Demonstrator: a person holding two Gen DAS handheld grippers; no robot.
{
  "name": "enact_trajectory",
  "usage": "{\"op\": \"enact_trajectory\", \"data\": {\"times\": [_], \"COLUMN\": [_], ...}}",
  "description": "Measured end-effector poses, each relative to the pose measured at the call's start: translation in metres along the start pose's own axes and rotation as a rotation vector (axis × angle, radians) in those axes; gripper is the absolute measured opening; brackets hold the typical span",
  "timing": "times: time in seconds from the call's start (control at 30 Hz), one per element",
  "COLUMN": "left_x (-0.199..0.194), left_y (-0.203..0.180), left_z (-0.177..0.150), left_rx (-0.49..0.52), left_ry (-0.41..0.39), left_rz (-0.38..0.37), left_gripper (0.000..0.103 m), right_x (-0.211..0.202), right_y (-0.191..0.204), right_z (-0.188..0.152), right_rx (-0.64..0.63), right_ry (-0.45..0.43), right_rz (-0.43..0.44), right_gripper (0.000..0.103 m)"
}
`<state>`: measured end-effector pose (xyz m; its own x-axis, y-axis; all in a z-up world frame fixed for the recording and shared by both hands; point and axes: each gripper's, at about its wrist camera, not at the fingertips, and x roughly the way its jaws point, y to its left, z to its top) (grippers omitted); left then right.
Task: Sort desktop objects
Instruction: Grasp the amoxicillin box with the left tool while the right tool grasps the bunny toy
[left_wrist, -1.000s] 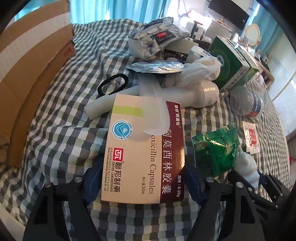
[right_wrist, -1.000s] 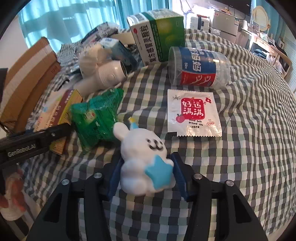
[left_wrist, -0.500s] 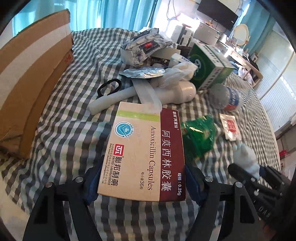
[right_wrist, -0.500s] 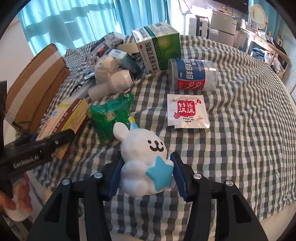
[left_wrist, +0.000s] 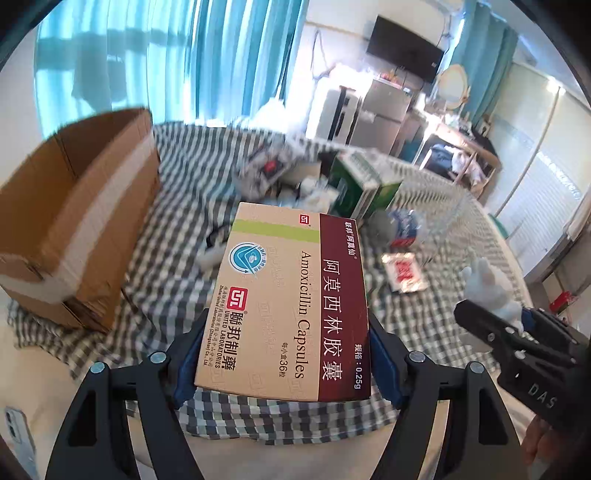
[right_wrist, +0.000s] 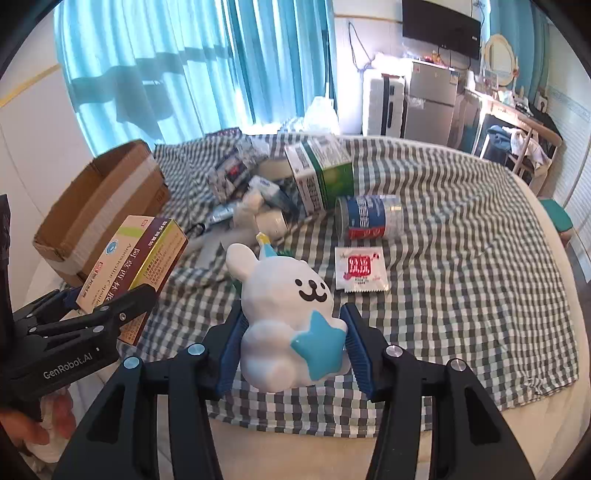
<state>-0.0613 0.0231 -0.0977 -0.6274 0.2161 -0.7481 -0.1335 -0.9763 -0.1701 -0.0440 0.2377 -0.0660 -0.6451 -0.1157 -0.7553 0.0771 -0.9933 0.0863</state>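
Note:
My left gripper is shut on a tan and maroon amoxicillin box, lifted above the checked tablecloth. That box and the left gripper also show at the left of the right wrist view. My right gripper is shut on a white rabbit figurine with a blue star, held clear of the cloth. In the left wrist view the rabbit figurine and the right gripper appear at the right edge.
An open cardboard box stands at the table's left. On the cloth lie a green medicine carton, a clear blue-labelled jar on its side, a red and white sachet and a pile of packets. A fridge and shelves stand behind.
Both grippers have risen with their loads: the amoxicillin box and the rabbit left the cloth and now hang well above it. More of the room and the table's near edge has come into view.

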Motion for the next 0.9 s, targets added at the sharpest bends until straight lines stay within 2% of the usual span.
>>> {"op": "enact_trajectory", "data": {"times": [0.27, 0.5, 0.67, 0.9], "left_x": [-0.052, -0.089, -0.112, -0.122], "left_y": [0.0, 0.014, 0.04, 0.096], "left_z": [0.025, 0.044, 0.054, 0.071], "left_rx": [0.01, -0.015, -0.058, -0.129], "left_ry": [-0.106, -0.175, -0.207, -0.223], "left_rz": [-0.019, -0.003, 0.017, 0.04], "left_gripper": [0.077, 0.077, 0.077, 0.077], "right_x": [-0.044, -0.075, -0.086, -0.078], "right_y": [0.021, 0.046, 0.073, 0.122], "right_z": [0.014, 0.03, 0.042, 0.061], "right_rx": [-0.016, -0.07, -0.105, -0.169], "right_ry": [-0.071, -0.137, -0.165, -0.162], "right_rz": [0.01, 0.036, 0.072, 0.106], "right_gripper": [0.051, 0.051, 0.051, 0.051]}}
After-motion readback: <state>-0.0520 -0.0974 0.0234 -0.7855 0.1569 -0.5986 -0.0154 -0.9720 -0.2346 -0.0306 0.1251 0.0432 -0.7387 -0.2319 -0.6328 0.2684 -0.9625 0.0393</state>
